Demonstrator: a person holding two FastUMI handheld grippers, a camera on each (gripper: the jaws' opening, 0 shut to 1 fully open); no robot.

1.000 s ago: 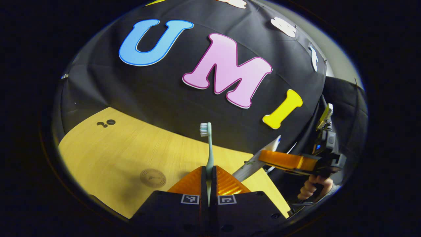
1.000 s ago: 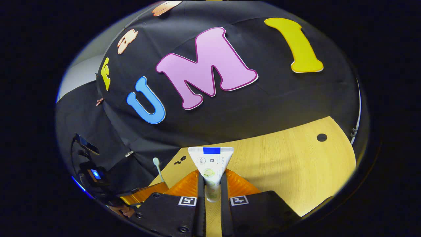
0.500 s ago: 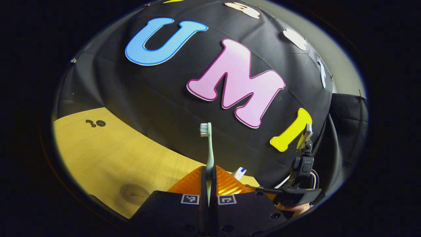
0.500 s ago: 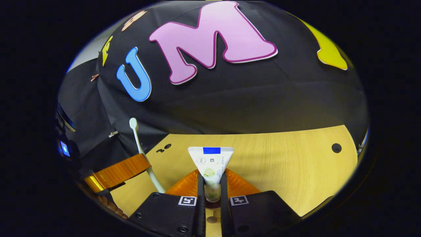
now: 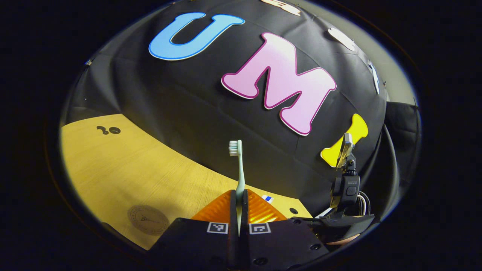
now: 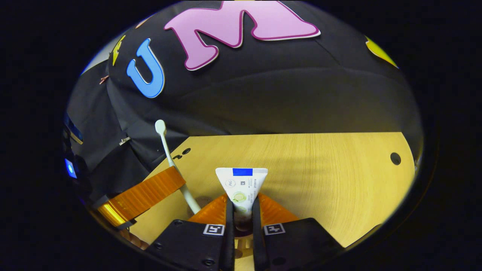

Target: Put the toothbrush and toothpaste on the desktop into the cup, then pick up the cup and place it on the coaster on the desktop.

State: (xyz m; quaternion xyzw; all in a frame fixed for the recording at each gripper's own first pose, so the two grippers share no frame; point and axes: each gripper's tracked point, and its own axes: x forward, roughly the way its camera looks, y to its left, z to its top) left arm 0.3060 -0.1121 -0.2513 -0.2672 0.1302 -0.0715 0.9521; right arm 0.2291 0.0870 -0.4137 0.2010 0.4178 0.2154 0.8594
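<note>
My left gripper (image 5: 239,194) is shut on a pale green toothbrush (image 5: 240,169), which stands upright with its bristled head on top. A round brown coaster (image 5: 148,220) lies on the wooden desktop (image 5: 124,169) at the lower left. My right gripper (image 6: 243,201) is shut on a white toothpaste tube (image 6: 241,182), flat crimped end up. In the right gripper view the toothbrush (image 6: 165,145) rises at the left from the left gripper (image 6: 177,180), close beside my fingers. The tube's tip (image 5: 268,198) peeks out behind the left gripper's right finger.
The desktop (image 6: 320,169) has small cable holes at its far left (image 5: 109,130) and far right (image 6: 395,158). The black cloth wall closes off the back. The right gripper's housing (image 5: 348,188), with cables, stands at the right of the left gripper view.
The right gripper has tilted down, so more desktop shows in its view. The two grippers have drawn closer; the toothpaste has sunk behind the left finger. Both grips are unchanged.
</note>
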